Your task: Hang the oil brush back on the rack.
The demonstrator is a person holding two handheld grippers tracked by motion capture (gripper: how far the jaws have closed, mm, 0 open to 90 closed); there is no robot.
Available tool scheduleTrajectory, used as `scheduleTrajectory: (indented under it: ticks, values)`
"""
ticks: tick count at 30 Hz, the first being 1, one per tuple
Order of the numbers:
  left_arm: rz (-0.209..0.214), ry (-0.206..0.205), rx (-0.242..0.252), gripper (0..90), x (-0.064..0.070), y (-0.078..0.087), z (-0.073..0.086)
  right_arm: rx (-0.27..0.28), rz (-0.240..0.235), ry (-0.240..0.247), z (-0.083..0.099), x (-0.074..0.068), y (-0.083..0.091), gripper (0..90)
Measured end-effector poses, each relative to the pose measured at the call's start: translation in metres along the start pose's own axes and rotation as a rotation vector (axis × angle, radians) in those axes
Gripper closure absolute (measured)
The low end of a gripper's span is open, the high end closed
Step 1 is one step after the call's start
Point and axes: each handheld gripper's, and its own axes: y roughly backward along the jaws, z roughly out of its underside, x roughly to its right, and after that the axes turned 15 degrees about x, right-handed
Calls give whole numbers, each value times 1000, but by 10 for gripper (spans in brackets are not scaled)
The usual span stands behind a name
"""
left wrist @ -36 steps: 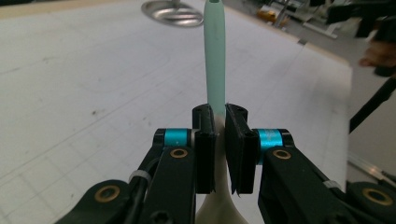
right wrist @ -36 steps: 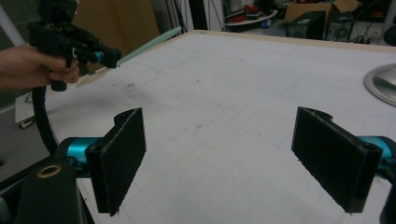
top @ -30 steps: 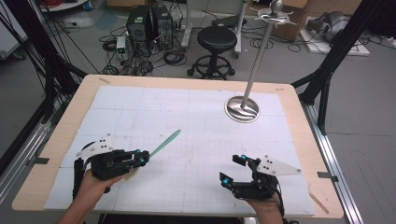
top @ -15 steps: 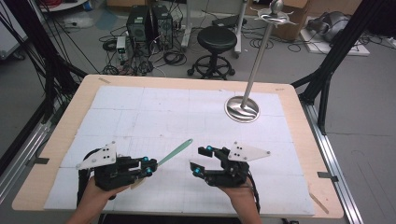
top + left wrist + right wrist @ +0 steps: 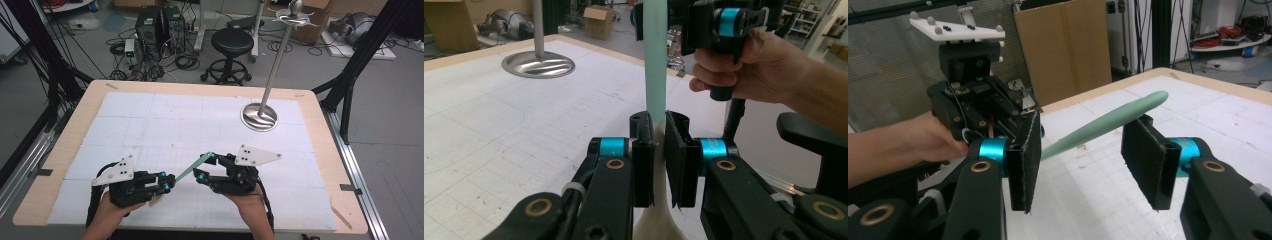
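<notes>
A slim utensil with a mint-green handle (image 5: 192, 167) and a cream lower end (image 5: 654, 222) is held off the table near its front edge. My left gripper (image 5: 167, 184) is shut on it low on the handle (image 5: 655, 65), with both pads pressed against it. My right gripper (image 5: 206, 166) faces the left one from the right and stands open. The handle's free end (image 5: 1108, 122) runs between its two jaws without being clamped, and its tip lies close to one pad (image 5: 1148, 160). A hand holds each gripper.
A metal stand with a round shiny base (image 5: 258, 117) and a tall pole (image 5: 277, 60) rises at the table's back right. The white gridded mat (image 5: 165, 120) covers the wooden table (image 5: 65, 150). A stool and cables lie on the floor beyond.
My right gripper has swung left from the front right until its open jaws straddle the handle's tip. My left gripper has shifted right and nearer the front edge, still holding the utensil.
</notes>
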Motion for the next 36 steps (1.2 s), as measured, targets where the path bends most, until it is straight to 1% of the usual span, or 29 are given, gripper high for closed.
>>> scheduleTrajectory:
  ticks: [3,6,7,9,10,13,14,15,17,18,20,22,23,24,25,26,27,28,29,30,32,34,35,36]
  values:
    - [-5,0,-2,819,1,-1,0,4,-1,0,-3,-1,-3,523]
    - [-10,-4,-1,819,3,-1,0,11,1,-20,-7,-3,-6,576]
    - [-10,-4,1,818,4,-1,0,7,9,-29,-9,-4,-6,595]
    - [-12,-2,-1,818,4,-2,0,4,20,-20,-11,-5,-7,613]
    - [-12,-5,-3,818,4,-2,0,-2,33,-14,-12,-7,-8,627]
    - [-13,-11,-12,818,4,-3,1,-5,43,-13,-14,-9,-10,678]
    - [-14,-9,-14,818,5,-4,1,-15,48,-8,-14,-10,-11,694]
    - [-14,-11,-16,818,5,-5,2,-20,50,-10,-15,-11,-12,705]
    - [-7,-13,-26,818,6,-6,3,-22,41,-36,-16,-12,-13,739]
    - [-5,-14,-29,818,6,-6,3,-21,30,-37,-16,-12,-14,751]
    - [1,-14,-34,818,7,-8,4,-28,10,-62,-18,-14,-16,789]
    - [24,-11,-40,823,7,-9,4,-32,-26,-76,-19,-16,-18,826]
    - [34,-11,-39,826,8,-9,4,-33,-39,-72,-19,-17,-19,831]
    - [34,-11,-39,827,8,-9,4,-33,-39,-72,-19,-17,-19,831]
    - [66,-5,-32,828,9,-8,4,-32,-69,-76,-21,-19,-19,834]
    - [79,2,-26,824,9,-7,3,-29,-82,-79,-21,-19,-19,835]
    - [94,9,-24,811,8,-6,3,-27,-97,-82,-22,-19,-18,835]
    - [103,24,-22,737,8,-6,2,-20,-109,-82,-22,-19,-18,835]
    - [103,24,-22,693,8,-6,2,-17,-125,-77,-23,-18,-17,836]
    - [131,32,-18,666,8,-5,2,-9,-147,-85,-24,-17,-16,835]
    - [156,30,-19,640,9,-6,2,6,-199,-92,-25,-15,-15,836]
    - [181,30,-22,639,11,-8,2,23,-257,-94,-26,-15,-16,836]
    - [181,30,-22,643,11,-8,2,23,-257,-94,-26,-15,-16,836]
    - [197,25,-27,661,13,-10,3,34,-299,-89,-27,-14,-18,835]
